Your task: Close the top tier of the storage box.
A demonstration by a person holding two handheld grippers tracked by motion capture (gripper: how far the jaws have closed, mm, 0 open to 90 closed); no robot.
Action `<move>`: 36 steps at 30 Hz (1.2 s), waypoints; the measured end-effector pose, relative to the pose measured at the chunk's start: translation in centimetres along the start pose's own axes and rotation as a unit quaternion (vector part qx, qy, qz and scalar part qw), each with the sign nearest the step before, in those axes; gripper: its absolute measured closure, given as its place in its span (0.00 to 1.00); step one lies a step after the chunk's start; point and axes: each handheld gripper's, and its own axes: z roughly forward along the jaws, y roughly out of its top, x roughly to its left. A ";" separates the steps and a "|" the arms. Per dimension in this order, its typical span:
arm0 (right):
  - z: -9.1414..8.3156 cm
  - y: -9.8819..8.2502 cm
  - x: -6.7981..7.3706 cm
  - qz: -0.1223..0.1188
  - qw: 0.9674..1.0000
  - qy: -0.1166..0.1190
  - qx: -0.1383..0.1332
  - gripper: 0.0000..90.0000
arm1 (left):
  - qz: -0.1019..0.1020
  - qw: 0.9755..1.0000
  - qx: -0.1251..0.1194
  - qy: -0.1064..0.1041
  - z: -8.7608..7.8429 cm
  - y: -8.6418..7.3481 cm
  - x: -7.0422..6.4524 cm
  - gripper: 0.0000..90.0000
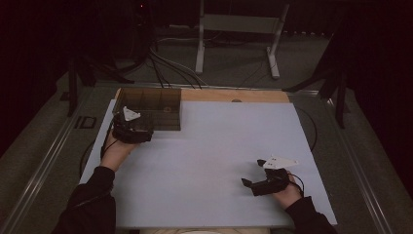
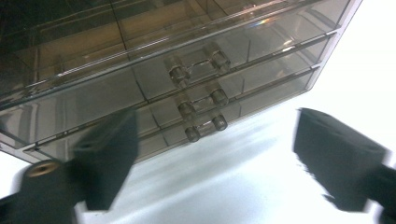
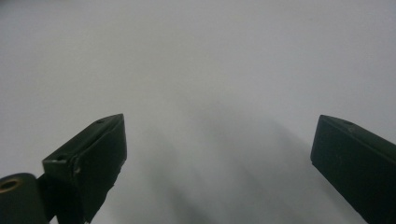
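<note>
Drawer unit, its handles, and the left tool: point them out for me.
Drawer unit (image 1: 160,105): high view, top compartments.
Drawer handles (image 2: 201,95): left gripper view, clear middle handle.
Left tool (image 2: 212,154): left gripper view, between its open jaws.

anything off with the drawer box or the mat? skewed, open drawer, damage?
Nothing stands out. The smoked drawer box sits square at the mat's far left corner, its drawers flush and closed. The left gripper faces the handles with open, empty jaws; the right gripper is open over bare mat.
</note>
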 end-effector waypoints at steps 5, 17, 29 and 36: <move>0.0 0.0 0.0 0.000 1.000 0.000 0.000 0.04 | 0.007 1.000 0.011 -0.024 0.1 0.1 -0.2 0.00; -0.1 0.0 -0.1 -0.001 1.000 0.000 -0.003 0.04 | 0.045 0.998 0.021 -0.050 0.1 0.6 -1.1 0.00; -0.1 0.0 -0.1 -0.001 1.000 -0.001 -0.003 0.04 | 0.054 0.989 0.001 -0.137 -0.6 1.8 -1.6 0.00; -0.3 0.0 0.0 -0.002 1.000 -0.003 -0.003 0.04 | 0.083 0.983 -0.006 -0.166 -1.3 2.0 -2.5 0.00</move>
